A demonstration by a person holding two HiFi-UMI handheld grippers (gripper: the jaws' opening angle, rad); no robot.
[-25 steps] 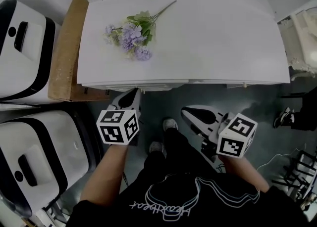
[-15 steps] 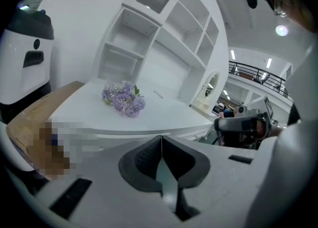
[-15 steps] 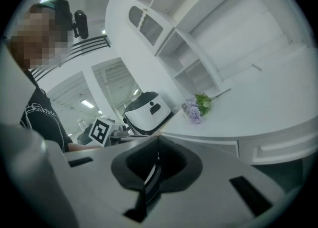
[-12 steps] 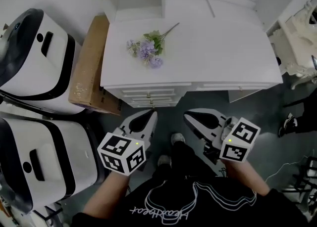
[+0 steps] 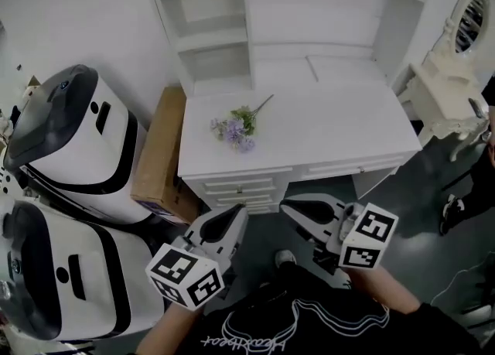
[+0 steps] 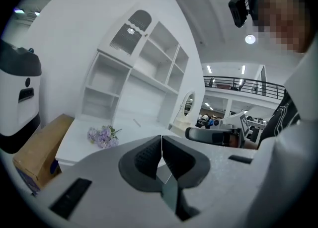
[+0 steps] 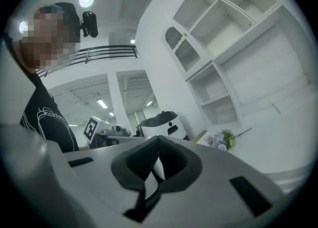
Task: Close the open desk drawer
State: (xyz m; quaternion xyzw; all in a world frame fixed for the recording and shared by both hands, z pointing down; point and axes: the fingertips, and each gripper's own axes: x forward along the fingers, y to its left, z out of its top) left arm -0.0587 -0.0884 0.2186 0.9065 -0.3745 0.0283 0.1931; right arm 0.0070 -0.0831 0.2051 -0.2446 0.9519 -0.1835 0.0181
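The white desk (image 5: 325, 125) stands ahead with a stack of drawers (image 5: 240, 189) under its left half and a wide drawer front (image 5: 336, 166) to the right. All fronts look flush with the desk. My left gripper (image 5: 237, 211) is shut and holds nothing, a short way in front of the drawer stack. My right gripper (image 5: 287, 205) is also shut and empty, level with it to the right. In the left gripper view the left gripper (image 6: 161, 142) shows its pads pressed together. The right gripper (image 7: 158, 145) looks the same in its own view.
Purple flowers (image 5: 236, 128) lie on the desk top, under a white shelf unit (image 5: 213, 32). A cardboard box (image 5: 158, 156) leans by the desk's left side. Two white-and-black machines (image 5: 66, 133) (image 5: 62, 268) stand at the left, a white vanity with mirror (image 5: 448, 87) at the right.
Both grippers have drawn back from the drawer fronts, towards me. The head view has pulled away and risen, so the shelves and the whole desk now show.
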